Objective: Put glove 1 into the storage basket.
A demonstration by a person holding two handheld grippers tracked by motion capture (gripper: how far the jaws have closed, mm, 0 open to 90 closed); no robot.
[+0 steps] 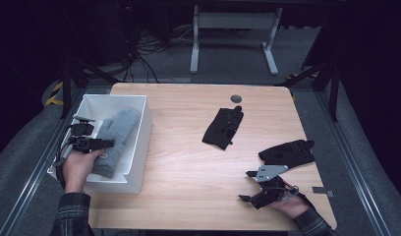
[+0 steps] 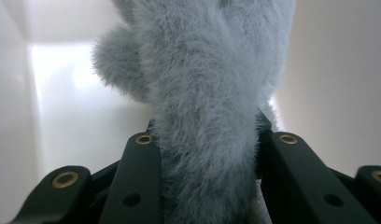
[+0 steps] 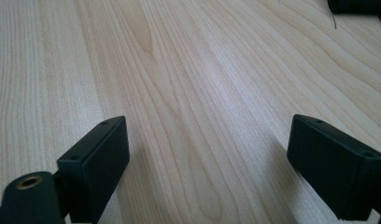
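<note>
A grey fuzzy mitten lies in the white bin at the table's left side. My left gripper is down inside the bin, shut on the mitten's near end. In the left gripper view the mitten runs up between the two black jaws of the gripper, which press on both its sides. My right gripper rests low over the table near the front right, open. In the right gripper view, bare wood lies between the spread jaws of that gripper.
One black glove lies at the table's middle, and a second black glove lies just behind the right gripper, its edge at the top right of the right gripper view. A small grey disc sits near the far edge.
</note>
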